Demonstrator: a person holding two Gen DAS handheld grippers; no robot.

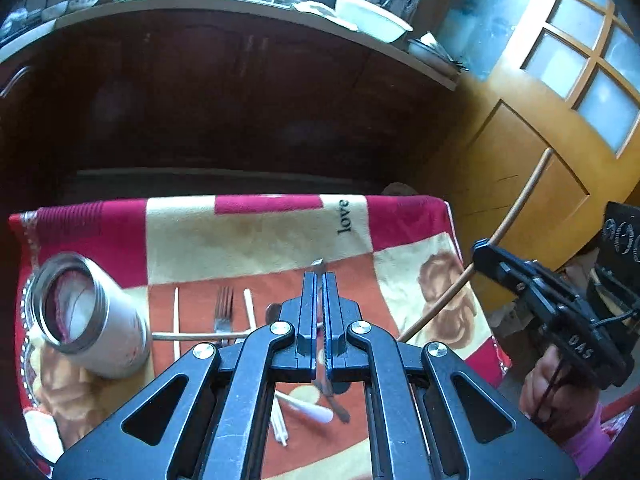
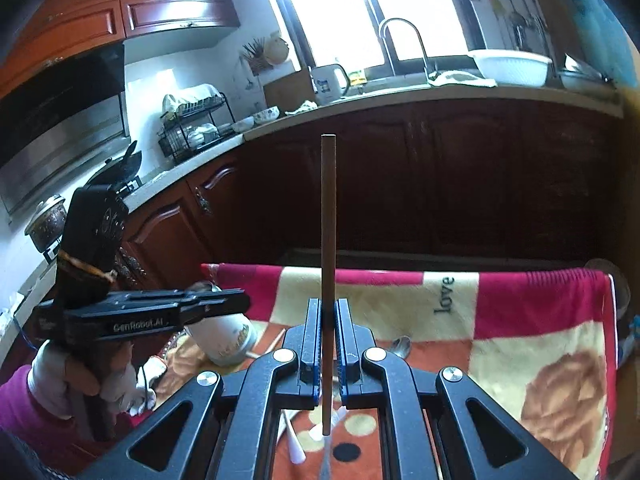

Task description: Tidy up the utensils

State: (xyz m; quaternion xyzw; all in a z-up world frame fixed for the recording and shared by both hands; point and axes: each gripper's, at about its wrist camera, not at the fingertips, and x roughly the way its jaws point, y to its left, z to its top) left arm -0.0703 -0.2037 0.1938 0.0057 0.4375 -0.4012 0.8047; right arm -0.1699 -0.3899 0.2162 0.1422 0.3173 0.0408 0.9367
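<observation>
Left wrist view: the left gripper [image 1: 319, 280] has its blue-padded fingers [image 1: 308, 300] drawn nearly together on a thin metal utensil [image 1: 319, 266], of which only the tip shows beyond them; its kind cannot be told. Right wrist view: the right gripper [image 2: 329, 320] is clamped on a brown chopstick [image 2: 328, 220], held upright with most of its length above the pads.

Progress, as a judgement: early to middle. The steel canister [image 1: 92, 320] lies tilted on its side at the left of the patterned cloth [image 1: 248, 236], mouth open toward the camera, and no utensil can be seen inside it. Loose on the cloth are a fork [image 1: 223, 308], pale chopsticks [image 1: 176, 320], a spoon [image 2: 401, 346] and white plastic pieces [image 1: 304, 406]. Two items are in hand; the rest remain to be gathered.

Edges and room: the cloth drops off at the far edge toward dark cabinet fronts [image 1: 240, 100] and at the right toward a wooden door [image 1: 540, 140]. Air above the cloth is open. The two grippers work near each other, and the long chopstick would likely need care swinging toward the canister mouth, past the left gripper.
</observation>
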